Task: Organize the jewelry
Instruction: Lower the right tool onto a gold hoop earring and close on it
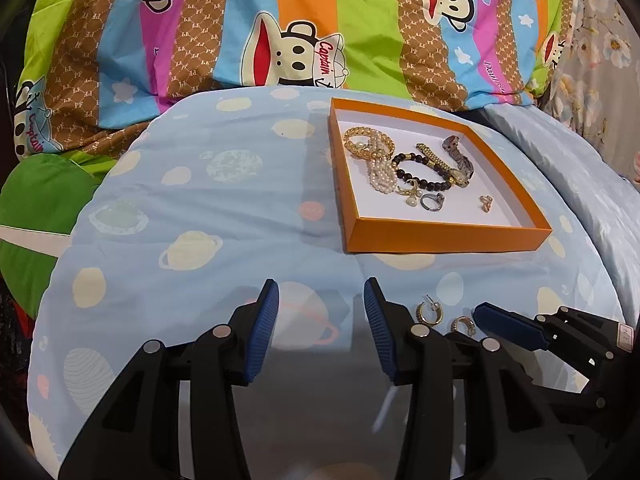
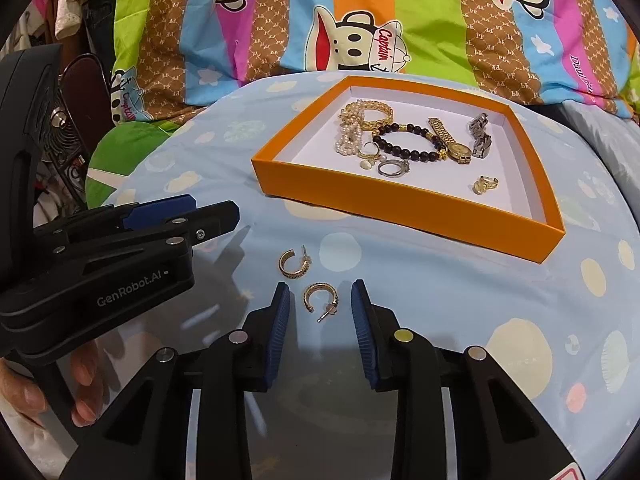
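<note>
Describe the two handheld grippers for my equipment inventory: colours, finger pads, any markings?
Both are black plastic with two fingers each. The left gripper and right gripper carry ribbed blue pads and round silver fasteners at the joints; one on the right gripper looks yellowish. The left gripper's side reads "GenRobot.AI" in pale letters. No cables or sleeves show.
</note>
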Tool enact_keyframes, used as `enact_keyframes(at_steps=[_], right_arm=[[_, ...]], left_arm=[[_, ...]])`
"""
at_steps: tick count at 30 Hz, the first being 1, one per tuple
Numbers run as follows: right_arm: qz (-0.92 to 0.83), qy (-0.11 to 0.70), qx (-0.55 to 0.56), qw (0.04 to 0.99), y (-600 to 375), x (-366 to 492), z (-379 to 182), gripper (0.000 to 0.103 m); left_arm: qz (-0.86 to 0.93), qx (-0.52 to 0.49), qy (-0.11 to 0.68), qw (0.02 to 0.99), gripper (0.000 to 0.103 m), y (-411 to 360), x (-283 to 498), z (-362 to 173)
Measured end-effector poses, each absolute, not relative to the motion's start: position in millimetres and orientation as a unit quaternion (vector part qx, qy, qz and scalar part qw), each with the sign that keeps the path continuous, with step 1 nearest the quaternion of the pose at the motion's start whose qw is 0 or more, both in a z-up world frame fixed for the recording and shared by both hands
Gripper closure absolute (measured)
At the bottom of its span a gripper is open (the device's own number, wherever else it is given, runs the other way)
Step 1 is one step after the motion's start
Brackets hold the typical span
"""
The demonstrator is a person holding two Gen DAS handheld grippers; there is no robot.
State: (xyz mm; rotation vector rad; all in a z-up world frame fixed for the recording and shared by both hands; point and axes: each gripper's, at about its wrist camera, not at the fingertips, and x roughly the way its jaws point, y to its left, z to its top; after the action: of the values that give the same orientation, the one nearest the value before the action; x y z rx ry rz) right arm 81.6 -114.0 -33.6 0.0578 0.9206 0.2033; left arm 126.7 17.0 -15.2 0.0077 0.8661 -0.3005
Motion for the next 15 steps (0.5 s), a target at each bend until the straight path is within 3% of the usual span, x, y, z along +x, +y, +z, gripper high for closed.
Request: enact_keyframes(at_steps=[6, 10, 15], right_arm=[[0.091, 0.443, 0.021, 0.892, -113.3, 80.7, -33.7, 0.078], [0.091, 0.443, 0.015, 0.892, -111.2, 80.4, -33.3, 0.087], [0.088, 0.439, 0.024, 0.894, -115.4, 79.5, -32.1, 0.087]], left_arm=[[-0.141, 0.007, 0.421, 0.896, 0.060, 16.1, 128.3, -17.7], [-0.139, 0.011, 0.419, 0.897, 0.054, 15.1, 127.2, -18.0], [-0.143, 0.014, 0.420, 0.896, 0.054, 13.4, 126.6, -18.5]])
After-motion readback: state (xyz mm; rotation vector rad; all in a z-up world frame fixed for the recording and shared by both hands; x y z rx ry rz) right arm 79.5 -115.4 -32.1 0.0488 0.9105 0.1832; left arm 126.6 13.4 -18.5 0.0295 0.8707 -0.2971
